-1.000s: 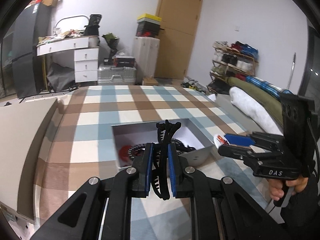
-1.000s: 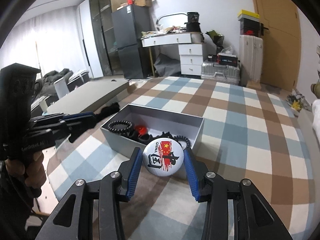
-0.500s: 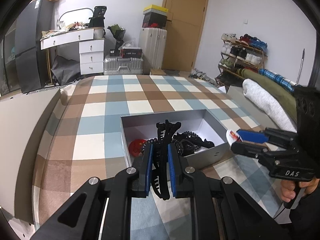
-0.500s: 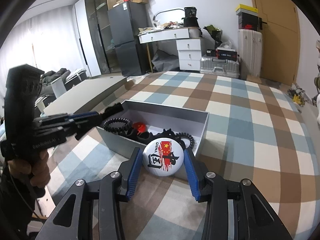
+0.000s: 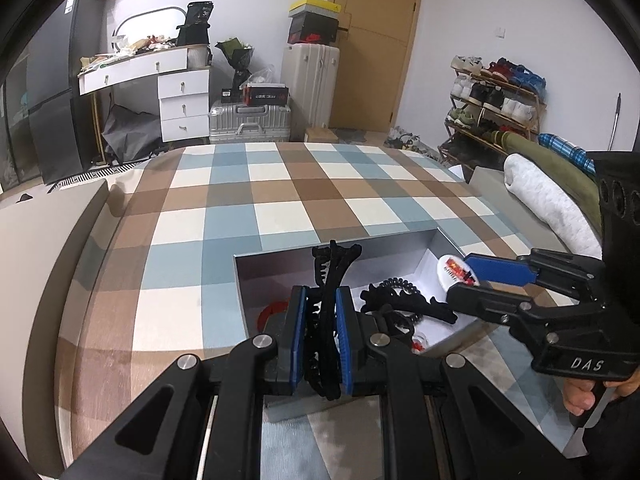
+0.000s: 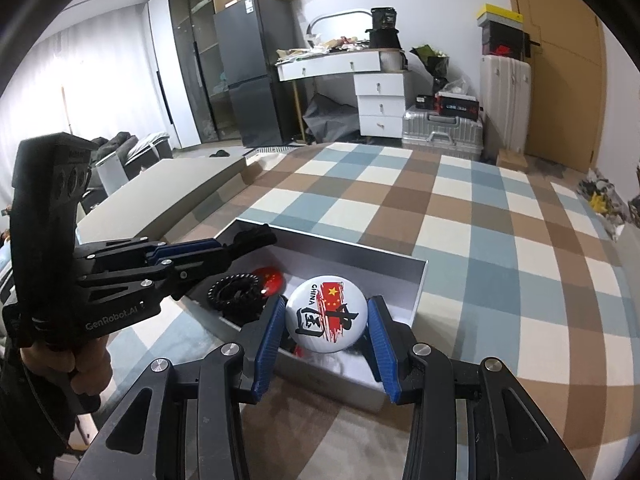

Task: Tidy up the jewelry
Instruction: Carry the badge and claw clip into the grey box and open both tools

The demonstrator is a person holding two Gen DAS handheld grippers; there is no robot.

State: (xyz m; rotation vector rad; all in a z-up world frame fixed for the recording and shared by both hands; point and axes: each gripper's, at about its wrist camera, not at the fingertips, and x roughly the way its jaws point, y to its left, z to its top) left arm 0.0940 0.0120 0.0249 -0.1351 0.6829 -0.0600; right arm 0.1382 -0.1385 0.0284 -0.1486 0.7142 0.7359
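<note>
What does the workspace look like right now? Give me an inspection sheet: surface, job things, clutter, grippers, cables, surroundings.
Surface: checked bedspread in brown, blue and cream.
Job's things: open grey box on the bedspread; inside it a black beaded bracelet, a red badge, a black coiled hair tie and another black clip.
Clutter: nothing seen on the bedspread outside the box.
Grippers: left gripper shut on a black hair clip over the box; right gripper shut on a round white badge at the box's near edge.
Cables: nothing seen.
Surroundings: white desk with drawers, dark fridge, silver suitcase, shoe rack, wooden door.
</note>
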